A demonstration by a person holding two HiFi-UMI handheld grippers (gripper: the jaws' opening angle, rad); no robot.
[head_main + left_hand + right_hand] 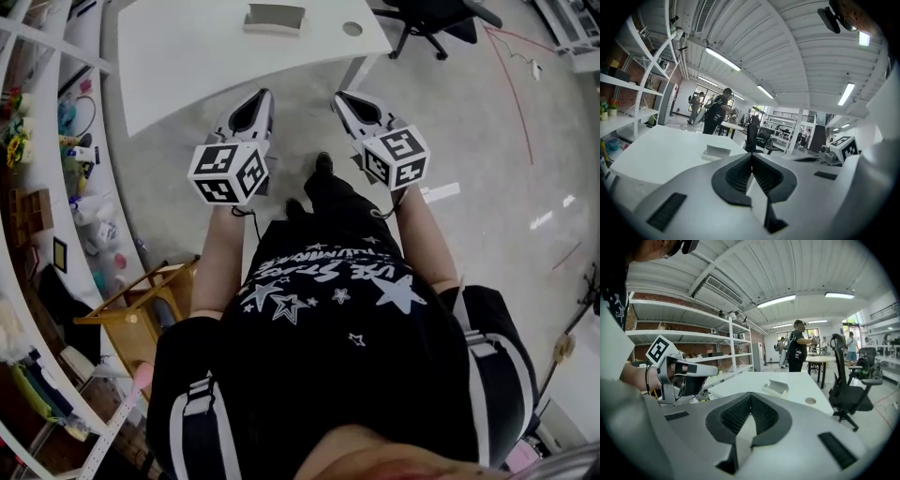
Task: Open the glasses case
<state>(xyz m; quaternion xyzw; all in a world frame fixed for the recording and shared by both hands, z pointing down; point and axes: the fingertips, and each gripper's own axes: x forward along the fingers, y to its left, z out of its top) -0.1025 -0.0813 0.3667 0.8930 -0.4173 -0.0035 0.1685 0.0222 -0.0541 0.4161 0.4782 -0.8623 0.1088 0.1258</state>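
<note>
**Both claws closed and empty, the case out on the table**

The left gripper (751, 157) has its jaws pressed together, the ribbed pads meeting in a line with nothing between them. The right gripper (750, 397) is the same: jaws together, holding nothing. In the head view both are held in the air in front of the person, side by side and apart, over the grey floor (487, 187) and just short of the near edge of the white table (187, 56). Neither touches the table or anything on it.

The glasses case (275, 19) lies on the far part of the table, well apart from both claws, near a round hole (352, 29) in the tabletop. It is small in every view. From the right gripper view it seems to have a raised, curved part, but whether the lid is up or down I cannot tell.

The marker cubes cover the person's hands in the head view, so only the forearms show. The table's far side is cut off at the top edge, as is a black office chair (431, 19). Shelves (37, 187) run along the left, their contents too small to name.
</note>
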